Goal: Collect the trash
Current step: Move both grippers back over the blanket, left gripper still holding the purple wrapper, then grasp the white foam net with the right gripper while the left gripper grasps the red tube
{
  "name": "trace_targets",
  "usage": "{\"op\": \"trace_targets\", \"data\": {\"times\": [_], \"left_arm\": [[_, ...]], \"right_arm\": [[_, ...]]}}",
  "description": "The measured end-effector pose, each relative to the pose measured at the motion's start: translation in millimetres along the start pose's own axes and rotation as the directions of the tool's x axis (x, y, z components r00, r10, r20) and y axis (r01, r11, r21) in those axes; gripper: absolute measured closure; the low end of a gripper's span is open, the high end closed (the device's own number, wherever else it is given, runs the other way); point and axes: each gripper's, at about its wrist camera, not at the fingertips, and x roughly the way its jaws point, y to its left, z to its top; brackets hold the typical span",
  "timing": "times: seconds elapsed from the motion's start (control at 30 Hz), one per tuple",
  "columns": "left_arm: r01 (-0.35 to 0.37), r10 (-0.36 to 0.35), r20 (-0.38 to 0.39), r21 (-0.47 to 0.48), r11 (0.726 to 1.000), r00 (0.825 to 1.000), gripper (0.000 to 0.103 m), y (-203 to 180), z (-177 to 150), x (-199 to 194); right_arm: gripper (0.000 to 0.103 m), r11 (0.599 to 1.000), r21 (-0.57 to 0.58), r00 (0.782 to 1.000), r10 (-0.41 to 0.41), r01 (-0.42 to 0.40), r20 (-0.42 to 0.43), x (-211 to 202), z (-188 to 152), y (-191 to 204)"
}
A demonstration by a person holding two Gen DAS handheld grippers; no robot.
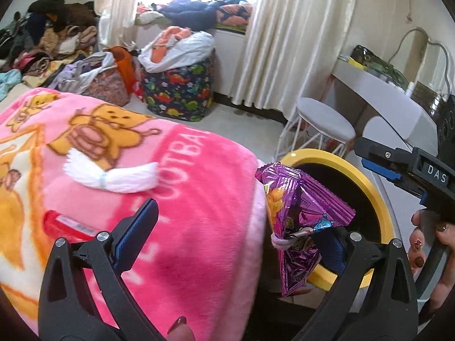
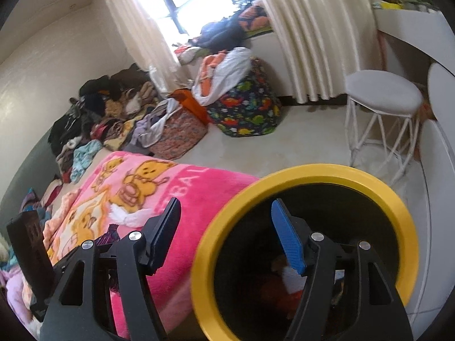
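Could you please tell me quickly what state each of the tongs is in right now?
Left tongs: open; purple snack wrapper beside one finger, not clamped.
Right tongs: open, empty.

The mouth of the yellow-rimmed bin [image 2: 307, 170] stood open and unobstructed from above, with some rubbish low inside. The pink blanket [image 2: 182, 196] pressed against the bin's left side, leaving no gap there. To the right, a white stool [image 2: 384, 91] and white desk [image 1: 392, 91] stood near. Bare floor [image 2: 307, 139] lay beyond the bin.
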Motion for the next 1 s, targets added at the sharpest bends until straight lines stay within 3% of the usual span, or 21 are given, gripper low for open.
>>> {"op": "trace_targets", "data": {"times": [0.47, 0.73, 1.0], "left_arm": [[-0.084, 0.087, 0.033, -0.098, 0.992, 0.996, 0.011, 64, -2, -34], [-0.127, 0.130, 0.010, -0.175, 0.976, 0.991, 0.011, 104, -16, -44], [-0.131, 0.127, -0.032, -0.267, 0.955, 0.991, 0.011, 134, -35, -42]], "right_arm": [[0.039, 0.983, -0.151, 0.993, 0.099, -0.109, -0.071, 28, -2, 71], [0.039, 0.959, -0.220, 0.977, 0.145, -0.177, -0.156, 66, -4, 114], [0.039, 0.948, -0.235, 0.960, 0.161, -0.214, -0.228, 112, -6, 143]]}}
